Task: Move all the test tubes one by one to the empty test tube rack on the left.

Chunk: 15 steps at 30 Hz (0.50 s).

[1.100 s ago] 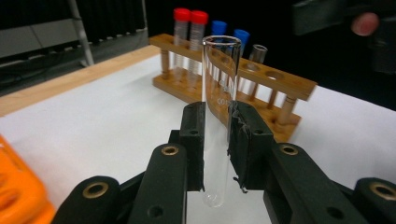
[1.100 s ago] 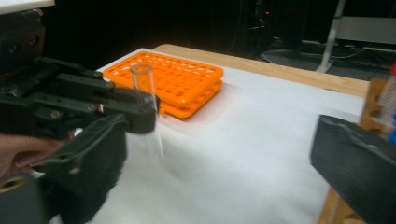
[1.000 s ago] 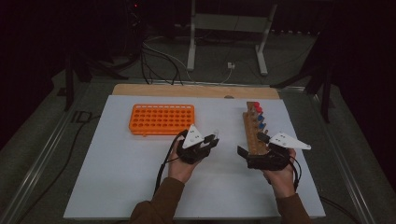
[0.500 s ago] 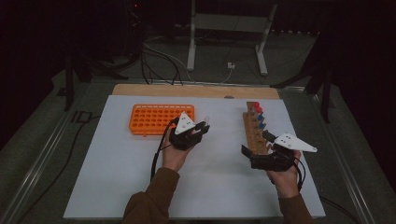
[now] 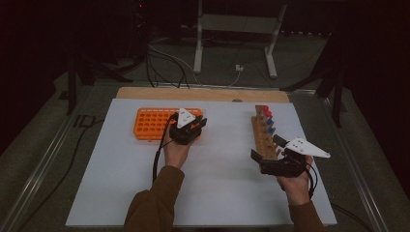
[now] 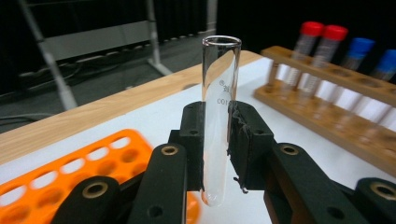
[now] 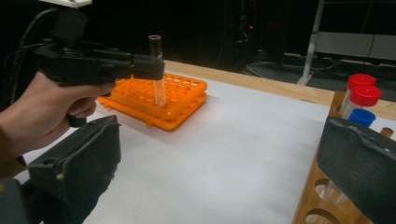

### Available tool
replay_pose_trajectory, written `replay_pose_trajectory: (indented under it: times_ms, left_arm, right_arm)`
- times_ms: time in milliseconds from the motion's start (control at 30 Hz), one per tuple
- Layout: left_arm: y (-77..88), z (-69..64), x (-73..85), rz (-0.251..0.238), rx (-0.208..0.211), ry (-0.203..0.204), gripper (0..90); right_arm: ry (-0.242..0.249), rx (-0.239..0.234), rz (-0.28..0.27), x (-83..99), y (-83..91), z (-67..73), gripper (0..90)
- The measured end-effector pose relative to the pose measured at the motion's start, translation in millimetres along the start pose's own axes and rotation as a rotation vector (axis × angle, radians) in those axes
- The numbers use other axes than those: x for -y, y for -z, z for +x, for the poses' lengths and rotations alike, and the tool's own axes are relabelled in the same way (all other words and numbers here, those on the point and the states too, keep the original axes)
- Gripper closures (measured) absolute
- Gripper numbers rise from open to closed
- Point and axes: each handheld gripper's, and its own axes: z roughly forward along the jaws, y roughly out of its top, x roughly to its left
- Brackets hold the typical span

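Two left gripper (image 6: 217,154) fingers pinch an upright glass tube (image 6: 219,93); right gripper (image 7: 224,186) fingers spread.

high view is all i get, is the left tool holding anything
Observer: Yes, the left tool is shut on a clear glass tube, upright, open end up.
Operator: is the tube in the orange rack yet
Observer: No. In the right gripper view its bottom hangs above the orange rack.
Operator: and the right tool
Observer: The right tool is open and holds nothing, beside the wooden rack.
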Motion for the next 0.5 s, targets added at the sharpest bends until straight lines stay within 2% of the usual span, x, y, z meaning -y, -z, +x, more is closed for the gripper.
replay_pose_trajectory:
  times_ms: [100, 333, 500]
  left_arm:
    - [-3.8, 6.3, 2.6, 0.009, -0.027, 0.024, 76.3]
    - [-16.1, 9.5, 12.3, 0.058, -0.082, 0.025, 76.2]
    - [-20.4, 10.9, 21.8, 0.092, -0.090, 0.035, 76.2]
  right_arm:
    - [0.001, -0.007, -0.011, -1.5, 1.8, 0.4, 0.1]
    - [-0.004, -0.011, -0.024, -2.2, 4.2, -1.4, 0.1]
    - [-0.001, -0.013, -0.025, -2.3, 5.1, -1.7, 0.1]
